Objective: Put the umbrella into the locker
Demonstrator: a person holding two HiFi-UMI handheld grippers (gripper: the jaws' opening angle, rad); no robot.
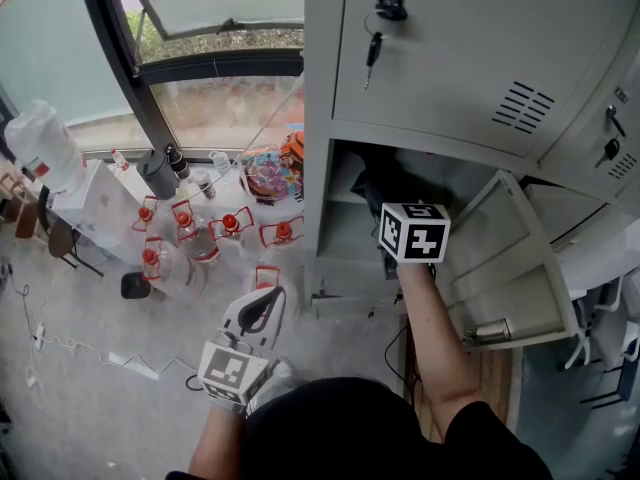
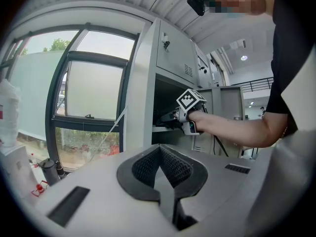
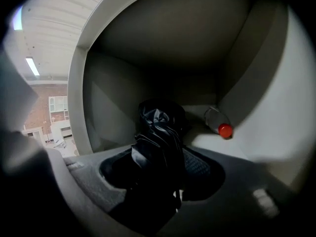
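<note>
The folded black umbrella (image 3: 158, 132) lies between the jaws of my right gripper (image 3: 165, 177) and reaches into the open grey locker compartment (image 3: 113, 107). A thin gap shows beside the right pad (image 3: 197, 164), so the jaws stand open around the umbrella. In the head view the right gripper (image 1: 392, 218) is inside the locker mouth, with the dark umbrella (image 1: 380, 183) ahead of it. My left gripper (image 1: 260, 308) hangs low in front of the locker, shut and empty. Its pads (image 2: 170, 167) meet at the tip.
A clear bottle with a red cap (image 3: 219, 125) lies at the back right of the compartment. The locker door (image 1: 520, 268) swings open to the right. Keys (image 1: 373, 46) hang in the door above. Several red-handled water jugs (image 1: 200, 236) stand on the floor by the window.
</note>
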